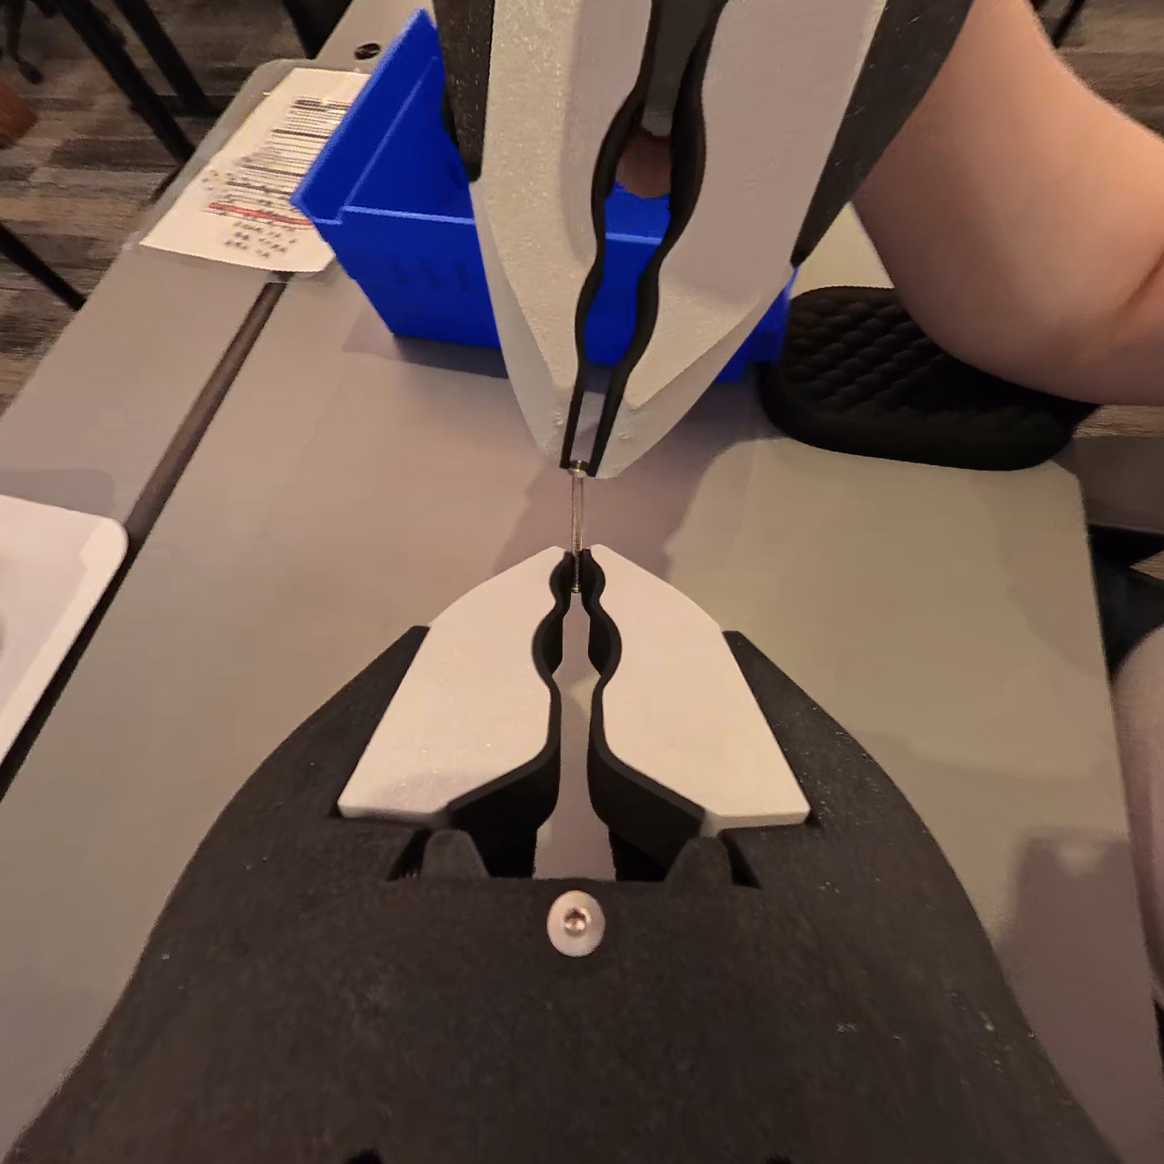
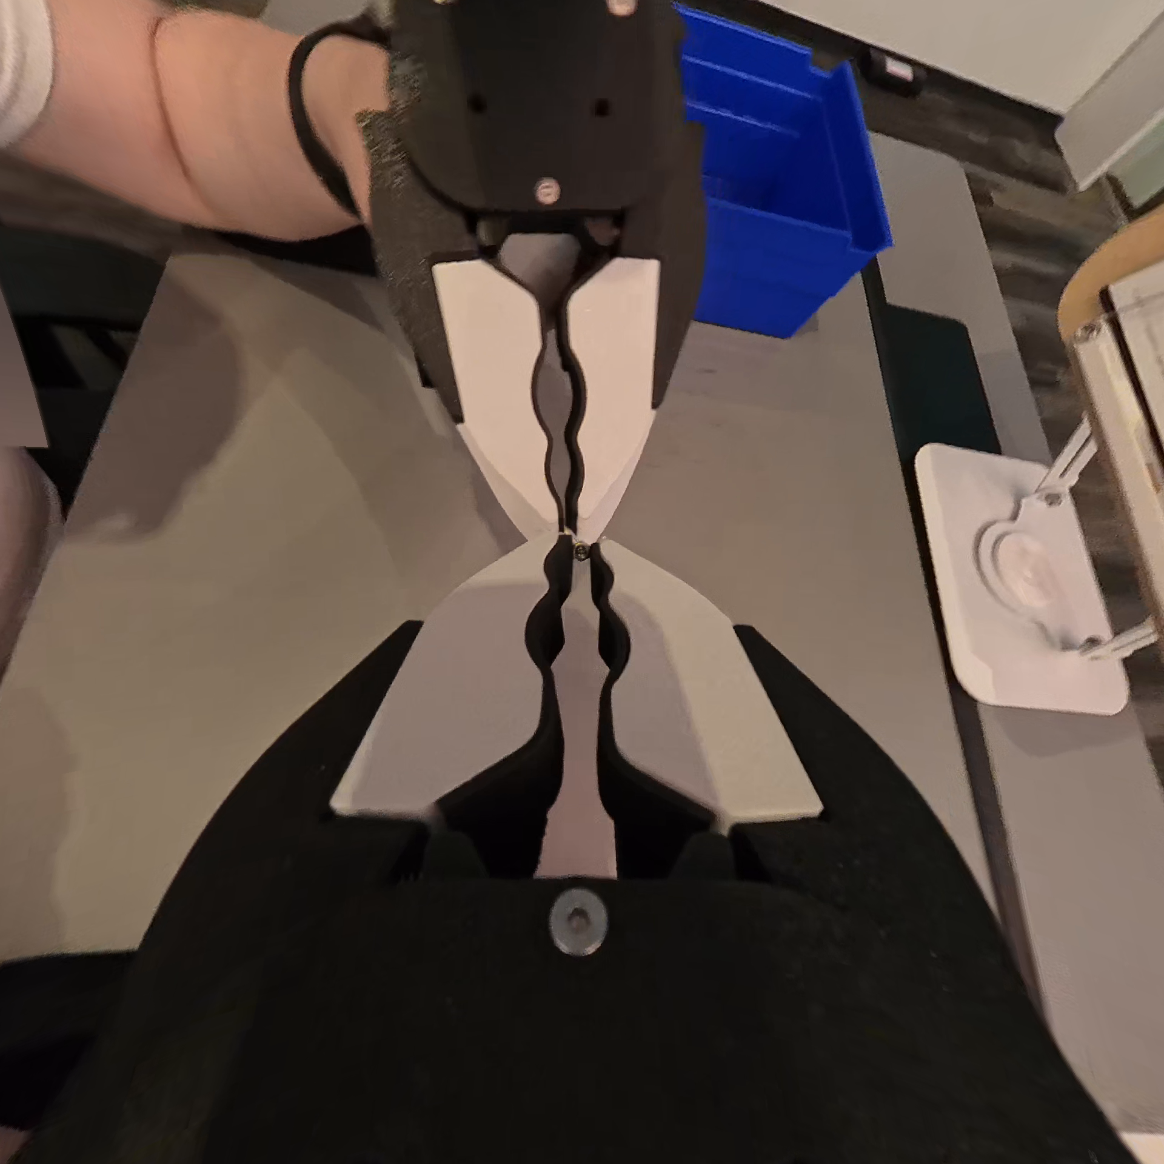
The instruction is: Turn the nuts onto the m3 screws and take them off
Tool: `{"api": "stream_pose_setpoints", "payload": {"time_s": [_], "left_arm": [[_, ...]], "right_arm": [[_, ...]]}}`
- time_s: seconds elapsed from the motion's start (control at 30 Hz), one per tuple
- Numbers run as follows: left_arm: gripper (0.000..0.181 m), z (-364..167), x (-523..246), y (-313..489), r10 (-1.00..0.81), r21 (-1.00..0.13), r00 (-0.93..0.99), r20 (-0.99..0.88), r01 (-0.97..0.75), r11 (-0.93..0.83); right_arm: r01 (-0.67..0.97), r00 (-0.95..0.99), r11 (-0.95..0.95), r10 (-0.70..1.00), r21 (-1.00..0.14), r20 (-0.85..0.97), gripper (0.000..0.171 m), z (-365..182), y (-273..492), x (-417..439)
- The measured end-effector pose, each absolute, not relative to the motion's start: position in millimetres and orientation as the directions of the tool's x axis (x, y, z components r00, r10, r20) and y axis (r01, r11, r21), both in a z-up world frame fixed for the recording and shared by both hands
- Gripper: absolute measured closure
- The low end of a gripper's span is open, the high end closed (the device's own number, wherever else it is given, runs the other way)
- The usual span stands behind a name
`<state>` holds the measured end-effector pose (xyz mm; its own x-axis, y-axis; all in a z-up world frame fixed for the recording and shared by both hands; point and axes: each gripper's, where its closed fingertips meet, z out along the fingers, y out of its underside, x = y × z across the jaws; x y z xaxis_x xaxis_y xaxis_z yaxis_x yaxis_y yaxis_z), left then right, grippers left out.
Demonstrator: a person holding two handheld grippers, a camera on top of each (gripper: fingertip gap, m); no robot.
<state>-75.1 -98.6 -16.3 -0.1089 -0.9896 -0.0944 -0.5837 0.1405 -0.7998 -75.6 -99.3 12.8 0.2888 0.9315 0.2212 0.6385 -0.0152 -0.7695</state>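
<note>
A thin threaded m3 screw [image 1: 577, 513] spans the gap between my two grippers above the grey table [image 1: 252, 504]. My left gripper [image 1: 576, 557] is shut on the near end of the screw. My right gripper [image 1: 581, 463] faces it from the far side, shut on a small nut [image 1: 579, 467] at the screw's far end. In the right wrist view the right gripper [image 2: 579, 549] pinches the nut [image 2: 581, 552] at its tips. The left gripper [image 2: 567, 523] meets it tip to tip, and the screw is almost hidden end-on.
A blue bin [image 1: 403, 252] stands behind the right gripper and also shows in the right wrist view [image 2: 775, 239]. A printed paper sheet [image 1: 264, 182] lies to its left. A white tray [image 1: 44, 598] is at the left edge. A white stand base [image 2: 1020, 586] sits at the right. A person's forearm [image 1: 1039, 220] holds each gripper. My left and right fingertips are right by each other.
</note>
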Motion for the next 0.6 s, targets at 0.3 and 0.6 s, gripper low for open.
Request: {"api": "stream_pose_setpoints", "payload": {"time_s": [0.3, 0.6], "left_arm": [[0.179, -26.4, -80.8, -67.2, -0.965, -0.728, 0.042, -0.258, -0.666, 0.165], [0.179, -30.2, -85.5, -52.6, -0.931, -0.684, 0.121, -0.346, -0.711, 0.162]], "right_arm": [[0.429, 0.532, -0.422, 0.832, -0.799, -0.154, 0.166, 2.7, -73.3, -80.1], [0.257, 0.63, -0.577, 0.709, -0.776, -0.318, 0.166, -1.6, -60.6, -82.5]]}}
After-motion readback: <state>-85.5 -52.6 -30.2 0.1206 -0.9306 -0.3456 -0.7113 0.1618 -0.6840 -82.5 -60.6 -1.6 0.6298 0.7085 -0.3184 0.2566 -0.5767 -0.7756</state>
